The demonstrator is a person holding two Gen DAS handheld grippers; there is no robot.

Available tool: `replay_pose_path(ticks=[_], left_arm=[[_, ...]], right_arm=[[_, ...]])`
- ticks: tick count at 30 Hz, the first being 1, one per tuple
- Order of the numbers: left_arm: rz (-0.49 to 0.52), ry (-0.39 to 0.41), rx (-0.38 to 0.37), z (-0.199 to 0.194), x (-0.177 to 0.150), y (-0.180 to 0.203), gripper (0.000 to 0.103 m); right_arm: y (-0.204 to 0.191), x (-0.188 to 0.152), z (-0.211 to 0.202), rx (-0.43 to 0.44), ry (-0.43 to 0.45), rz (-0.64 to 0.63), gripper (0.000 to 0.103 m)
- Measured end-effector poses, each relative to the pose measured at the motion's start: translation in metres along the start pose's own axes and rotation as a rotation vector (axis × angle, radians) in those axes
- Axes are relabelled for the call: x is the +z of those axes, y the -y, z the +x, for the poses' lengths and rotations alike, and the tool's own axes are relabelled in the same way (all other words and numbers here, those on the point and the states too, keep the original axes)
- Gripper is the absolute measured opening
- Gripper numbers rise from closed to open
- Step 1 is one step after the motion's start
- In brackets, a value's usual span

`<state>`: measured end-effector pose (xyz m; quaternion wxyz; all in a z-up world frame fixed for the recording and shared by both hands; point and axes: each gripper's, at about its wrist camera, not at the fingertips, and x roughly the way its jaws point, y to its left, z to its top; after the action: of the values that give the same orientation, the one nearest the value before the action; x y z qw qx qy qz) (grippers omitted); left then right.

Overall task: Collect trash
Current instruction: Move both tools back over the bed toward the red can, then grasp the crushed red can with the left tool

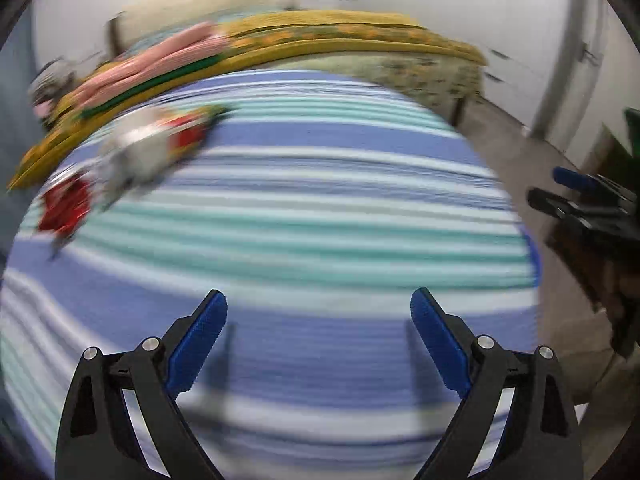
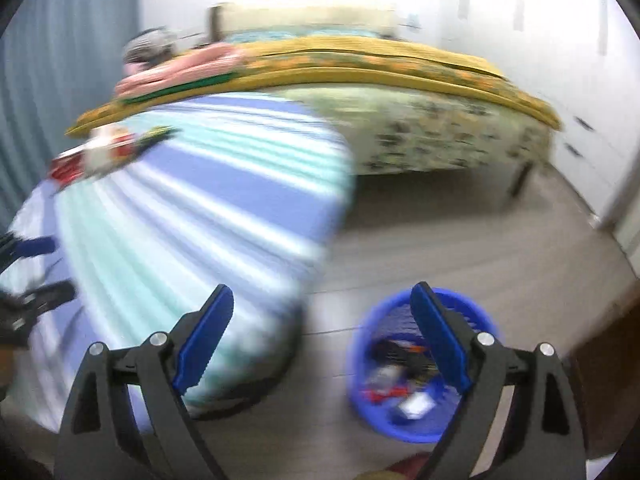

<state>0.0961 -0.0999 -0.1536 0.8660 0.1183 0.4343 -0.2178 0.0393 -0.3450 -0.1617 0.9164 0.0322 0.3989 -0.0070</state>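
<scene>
Nearest to me, my left hand-held gripper (image 1: 319,312) hangs over the striped cloth (image 1: 304,216) with its blue pads spread wide and nothing between them. My right hand-held gripper (image 2: 322,312) is just as wide apart and holds nothing; it sits past the cloth's edge, above the grey floor (image 2: 460,232).

Just beyond the right one's far finger I see the blue basket (image 2: 486,316) standing on the floor beside the cloth-covered surface, with scraps already lying inside: something red, something white, something dark. Blur keeps me from naming them.

From the left wrist view, the right hand-held gripper shows at the far right edge, off the cloth. From the right wrist view, the left one appears at the far left edge, above the stripes.

Farther out, at the cloth's far left part, lies the trash (image 1: 136,152): a whitish crumpled piece with red wrappers touching it, one red piece (image 1: 66,204) nearer to me. It is well apart from both grippers.

Behind that stands a bed (image 2: 440,136) with a yellow flowered cover, a pink blanket (image 1: 160,60) at its left end, and white walls beyond.
</scene>
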Motion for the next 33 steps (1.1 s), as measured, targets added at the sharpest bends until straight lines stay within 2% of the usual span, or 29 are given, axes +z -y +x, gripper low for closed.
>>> replay_pose_path(ticks=[3, 6, 9, 12, 17, 21, 27, 30, 31, 32, 33], left_arm=[[-0.042, -0.007, 0.079, -0.005, -0.011, -0.05, 0.092], [-0.104, -0.028, 0.133, -0.007, -0.018, -0.095, 0.092], [-0.159, -0.038, 0.171, -0.008, -0.021, -0.129, 0.092], [-0.193, -0.045, 0.174, -0.006, -0.023, -0.151, 0.094], [-0.197, -0.047, 0.187, -0.002, -0.021, -0.17, 0.097], [-0.196, -0.039, 0.199, 0.015, 0.001, -0.2, 0.097], [-0.219, -0.028, 0.14, 0.049, 0.042, -0.241, 0.097], [-0.197, -0.022, 0.144, 0.057, 0.056, -0.243, 0.086], [-0.192, -0.016, 0.14, 0.058, 0.059, -0.243, 0.077], [-0.188, -0.007, 0.136, 0.059, 0.062, -0.243, 0.06], [-0.184, 0.003, 0.133, 0.058, 0.063, -0.243, 0.056]], right_arm=[[-0.063, 0.008, 0.009, 0.094, -0.03, -0.078, 0.088], [-0.116, 0.02, 0.023, 0.14, -0.055, -0.149, 0.088], [-0.154, 0.035, 0.042, 0.155, -0.084, -0.196, 0.088], [-0.179, 0.045, 0.061, 0.176, -0.113, -0.214, 0.088], [-0.194, 0.047, 0.083, 0.189, -0.144, -0.22, 0.091], [-0.192, 0.045, 0.082, 0.204, -0.156, -0.217, 0.097], [-0.193, 0.045, 0.084, 0.2, -0.16, -0.223, 0.098], [-0.193, 0.045, 0.084, 0.2, -0.16, -0.223, 0.098], [-0.193, 0.045, 0.084, 0.2, -0.16, -0.223, 0.099], [-0.193, 0.045, 0.084, 0.199, -0.16, -0.223, 0.098], [-0.193, 0.045, 0.084, 0.2, -0.16, -0.223, 0.098]])
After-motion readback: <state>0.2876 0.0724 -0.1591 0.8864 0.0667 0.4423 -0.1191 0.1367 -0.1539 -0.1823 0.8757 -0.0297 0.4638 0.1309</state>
